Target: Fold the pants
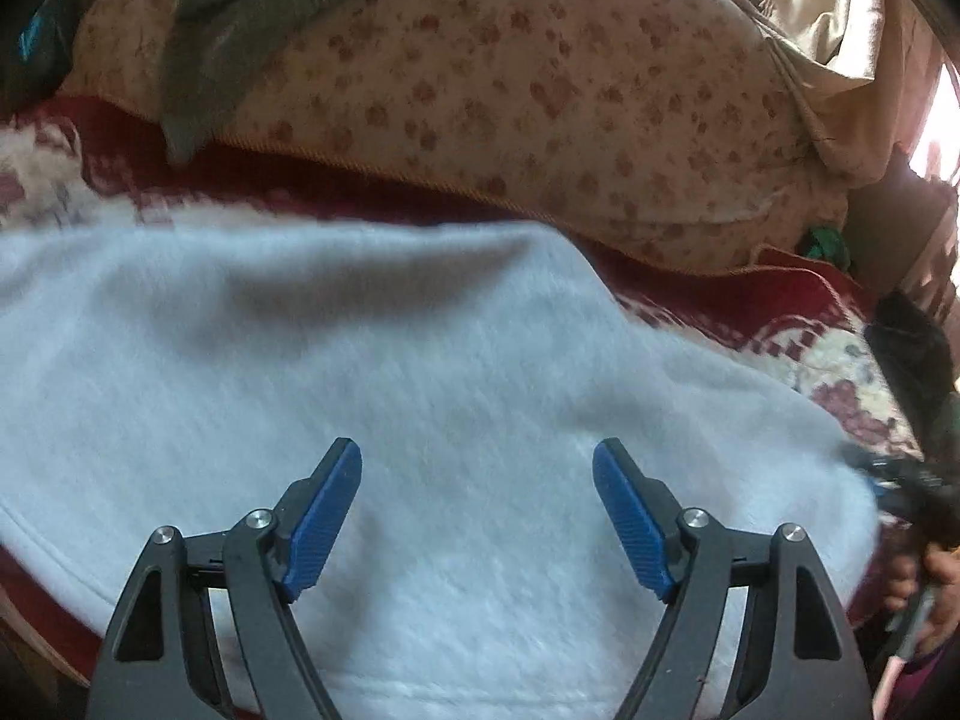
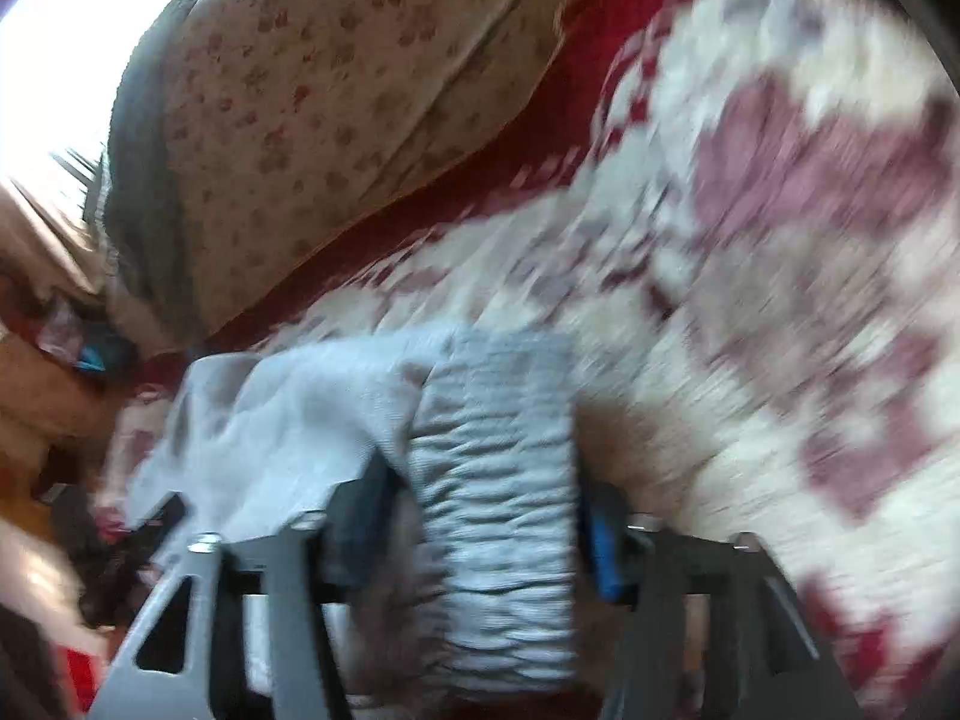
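Note:
The light grey pants (image 1: 360,372) lie spread over a red and cream patterned blanket (image 1: 840,360). My left gripper (image 1: 477,468) is open and empty, its blue pads just above the fabric. In the right wrist view, my right gripper (image 2: 480,498) is closed around the gathered ribbed waistband of the pants (image 2: 498,480); the band fills the gap between the blue pads, and more grey fabric (image 2: 288,420) drapes over the left finger. The right wrist view is blurred by motion. The right gripper also shows at the left wrist view's right edge (image 1: 912,492).
A large beige floral pillow (image 1: 540,90) lies behind the pants, with a dark green garment (image 1: 240,18) on it. The pillow also shows in the right wrist view (image 2: 312,90). A bright window (image 2: 54,48) is at the upper left there.

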`<action>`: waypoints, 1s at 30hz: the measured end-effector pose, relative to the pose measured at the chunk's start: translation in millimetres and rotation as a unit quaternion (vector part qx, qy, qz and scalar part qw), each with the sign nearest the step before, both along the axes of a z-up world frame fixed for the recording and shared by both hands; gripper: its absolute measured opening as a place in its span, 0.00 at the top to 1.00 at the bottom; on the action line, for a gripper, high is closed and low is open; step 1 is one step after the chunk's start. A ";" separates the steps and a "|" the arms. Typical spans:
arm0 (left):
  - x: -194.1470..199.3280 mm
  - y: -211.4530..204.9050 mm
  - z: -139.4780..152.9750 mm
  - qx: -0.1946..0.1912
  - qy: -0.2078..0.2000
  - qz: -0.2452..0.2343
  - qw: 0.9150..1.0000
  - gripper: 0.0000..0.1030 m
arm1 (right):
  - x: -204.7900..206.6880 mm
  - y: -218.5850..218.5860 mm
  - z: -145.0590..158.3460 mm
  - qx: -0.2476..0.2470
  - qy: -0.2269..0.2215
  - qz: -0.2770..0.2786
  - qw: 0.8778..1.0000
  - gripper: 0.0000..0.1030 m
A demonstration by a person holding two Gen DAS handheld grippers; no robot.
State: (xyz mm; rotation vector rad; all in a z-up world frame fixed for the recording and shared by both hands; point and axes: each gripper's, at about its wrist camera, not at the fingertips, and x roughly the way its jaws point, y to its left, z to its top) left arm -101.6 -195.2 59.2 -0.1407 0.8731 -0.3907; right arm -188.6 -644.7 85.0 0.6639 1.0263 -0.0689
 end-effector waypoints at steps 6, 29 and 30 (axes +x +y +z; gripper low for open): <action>45.0 5.4 3.2 0.025 0.016 0.028 0.999 0.23 | 12.4 33.7 53.9 -0.048 -0.057 0.061 0.995 0.26; 85.4 42.2 -7.8 0.037 0.001 0.087 0.996 0.21 | 154.5 218.6 -6.0 -0.112 -0.010 0.207 0.972 0.16; 82.2 46.4 -6.2 0.040 0.000 0.088 0.995 0.21 | 151.6 218.9 -0.9 -0.109 -0.014 0.206 0.972 0.16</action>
